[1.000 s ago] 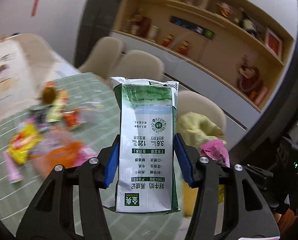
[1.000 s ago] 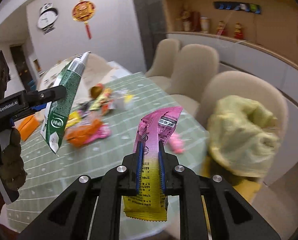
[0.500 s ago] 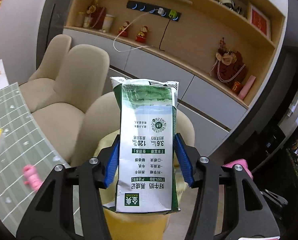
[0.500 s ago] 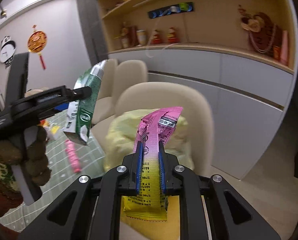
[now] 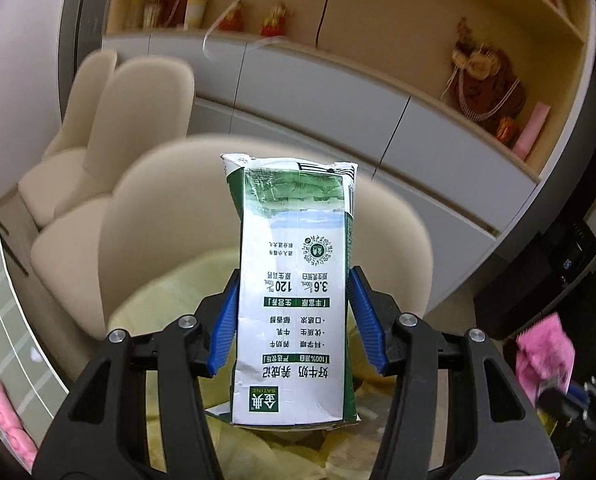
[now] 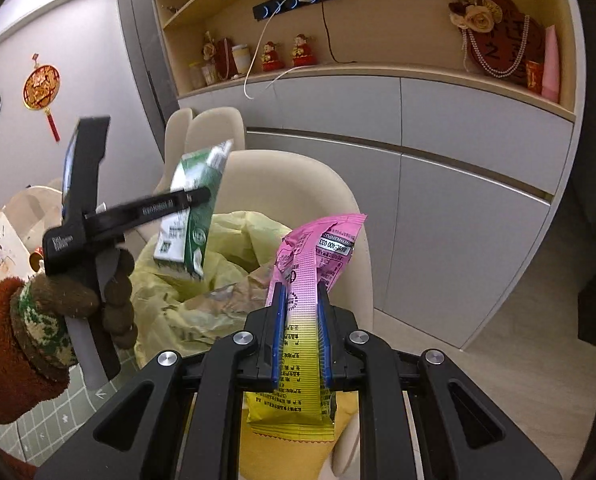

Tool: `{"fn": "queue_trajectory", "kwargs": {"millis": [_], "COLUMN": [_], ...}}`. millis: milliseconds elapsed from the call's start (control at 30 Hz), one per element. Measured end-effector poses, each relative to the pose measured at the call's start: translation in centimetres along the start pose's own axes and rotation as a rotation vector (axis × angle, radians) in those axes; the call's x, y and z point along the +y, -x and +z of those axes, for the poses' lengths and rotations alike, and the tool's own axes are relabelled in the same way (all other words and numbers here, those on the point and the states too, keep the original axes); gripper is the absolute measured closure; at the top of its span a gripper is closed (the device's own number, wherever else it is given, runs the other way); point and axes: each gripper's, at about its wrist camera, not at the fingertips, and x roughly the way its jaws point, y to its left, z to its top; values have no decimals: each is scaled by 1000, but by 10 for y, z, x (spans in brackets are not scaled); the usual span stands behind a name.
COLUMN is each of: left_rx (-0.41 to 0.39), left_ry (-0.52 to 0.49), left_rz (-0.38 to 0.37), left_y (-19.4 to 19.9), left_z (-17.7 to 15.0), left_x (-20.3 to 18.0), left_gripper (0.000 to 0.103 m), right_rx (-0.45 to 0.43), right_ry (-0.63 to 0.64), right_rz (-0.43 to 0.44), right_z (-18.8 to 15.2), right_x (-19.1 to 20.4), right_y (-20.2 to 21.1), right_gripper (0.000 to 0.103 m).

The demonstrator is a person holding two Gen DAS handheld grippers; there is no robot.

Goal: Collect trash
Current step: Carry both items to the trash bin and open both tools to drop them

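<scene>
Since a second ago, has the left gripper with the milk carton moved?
Yes. The left gripper has carried the milk carton away from the green table, toward the beige chair, and now holds it over the yellow bag.

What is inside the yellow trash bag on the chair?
Crumpled tan paper shows through the mouth of the yellow trash bag. Deeper contents are hidden by the bag's folds, the milk carton and the pink-and-yellow wrapper.
</scene>
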Motion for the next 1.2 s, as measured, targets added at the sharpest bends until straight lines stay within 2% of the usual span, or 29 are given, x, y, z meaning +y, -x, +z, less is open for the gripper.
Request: {"fn": "queue_trajectory", "kwargs": {"millis": [333,433,533,600,733,833,900,967,1033,1200], "left_rx": [169,202,186,158,104,94,89,80,67,44], "left_ry": [92,134,176,190,165,175,197,212,218,260], "left_rz": [-49,-78,-93,-86,-25,24,45,73,109,175], "left_y": [-3,6,24,43,83,109,126,145,165,211], "left_z": [-36,-44,-46,-43,-40,-43,-50,-58,-67,-88], "left_x": [12,16,22,25,33,49,62,75,88,125], "left_gripper": [53,53,49,43,41,41,41,41,41,41], "right_rx": [27,21,19,27,49,79,129,202,324,489], "right_ry": [8,11,7,7,6,24,51,85,94,71], "right_rz": [62,77,96,119,204,272,284,257,212,141], "right_z": [17,19,23,27,43,58,66,66,55,26], "right_x": [5,9,12,15,35,58,77,92,99,98], "right_y": [-36,-39,-44,-50,-66,-83,-106,-134,-169,-203], "right_gripper": [88,88,88,88,88,88,88,88,88,88]}}
